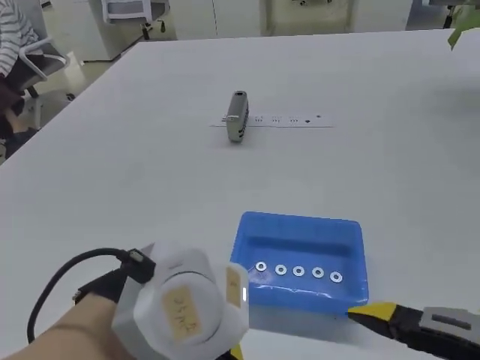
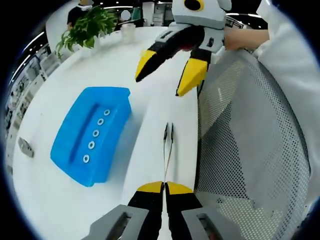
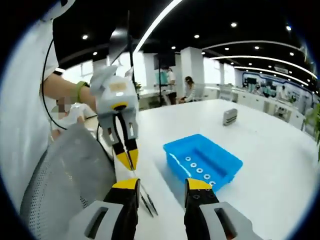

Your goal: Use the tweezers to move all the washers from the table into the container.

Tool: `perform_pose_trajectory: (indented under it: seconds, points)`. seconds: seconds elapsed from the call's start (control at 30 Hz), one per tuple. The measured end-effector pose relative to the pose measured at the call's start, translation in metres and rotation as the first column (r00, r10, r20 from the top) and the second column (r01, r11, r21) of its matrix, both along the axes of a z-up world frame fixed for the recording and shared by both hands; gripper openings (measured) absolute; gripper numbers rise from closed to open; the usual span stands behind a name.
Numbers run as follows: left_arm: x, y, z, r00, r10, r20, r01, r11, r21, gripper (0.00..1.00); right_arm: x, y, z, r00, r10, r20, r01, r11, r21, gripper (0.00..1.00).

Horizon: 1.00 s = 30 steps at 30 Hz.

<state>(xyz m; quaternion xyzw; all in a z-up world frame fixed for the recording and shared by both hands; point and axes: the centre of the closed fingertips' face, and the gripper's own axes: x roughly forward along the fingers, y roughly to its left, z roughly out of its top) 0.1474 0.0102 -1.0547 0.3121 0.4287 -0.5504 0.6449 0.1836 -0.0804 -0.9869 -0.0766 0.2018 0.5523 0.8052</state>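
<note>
Wide white counter (image 1: 150,172), matte, evenly lit. Office chairs (image 1: 127,11) stand on a pale floor (image 1: 82,34) past its far edge. Grey mesh chair back (image 2: 240,130) at the near edge. Potted plant (image 2: 85,27) at one far corner. Dark ceiling (image 3: 260,15), recessed spotlights, one long light strip (image 3: 157,21); white columns (image 3: 190,65).

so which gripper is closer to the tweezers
Left. The left gripper has its jaws shut on the tweezers; the right gripper hangs open beyond their tips, apart from them.
</note>
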Motion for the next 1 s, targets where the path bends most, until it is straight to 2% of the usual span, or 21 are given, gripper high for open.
perform_pose_trajectory:
  seconds: [0.07,0.17,0.27,0.33,0.5,0.6,0.7,0.83,0.97,1.0]
  points:
    - [0.000,0.001,-0.003,1.000,0.002,-0.004,-0.002,1.000,0.008,0.00,0.006,-0.013,0.007,0.997,-0.080,-0.019,0.080,0.996,0.033,0.35]
    - [0.000,0.002,-0.005,1.000,-0.001,-0.005,0.001,1.000,0.023,0.00,0.016,-0.036,0.020,0.981,-0.190,-0.024,0.191,0.979,0.071,0.40]
    - [0.000,0.004,-0.008,1.000,0.001,-0.007,0.000,0.999,0.037,0.00,0.023,-0.056,0.034,0.966,-0.259,0.010,0.257,0.961,0.102,0.47]
    - [0.001,0.005,-0.010,1.000,0.001,-0.004,0.000,0.999,0.043,0.00,0.027,-0.074,0.038,0.952,-0.303,0.031,0.298,0.948,0.111,0.51]
    - [0.000,0.009,-0.015,1.000,-0.002,-0.008,0.002,0.998,0.064,0.00,0.027,-0.089,0.054,0.913,-0.402,0.075,0.387,0.908,0.161,0.68]
    - [0.000,0.010,-0.017,1.000,-0.004,-0.006,0.005,0.997,0.077,0.00,0.022,-0.092,0.054,0.895,-0.433,0.105,0.414,0.895,0.163,0.79]
    - [0.000,0.011,-0.019,1.000,-0.008,-0.003,0.008,0.996,0.087,0.00,0.020,-0.095,0.056,0.877,-0.462,0.134,0.439,0.882,0.169,0.83]
    - [0.000,0.011,-0.023,1.000,-0.026,0.003,0.026,0.993,0.115,0.00,0.021,-0.099,0.058,0.853,-0.504,0.136,0.477,0.858,0.189,0.87]
    - [-0.001,0.011,-0.026,0.999,-0.036,-0.001,0.035,0.990,0.136,0.00,0.023,-0.102,0.051,0.850,-0.507,0.143,0.485,0.859,0.163,0.87]
    - [-0.002,0.013,-0.029,0.999,-0.040,-0.010,0.041,0.987,0.157,0.00,0.023,-0.102,0.049,0.851,-0.506,0.144,0.485,0.860,0.159,0.86]
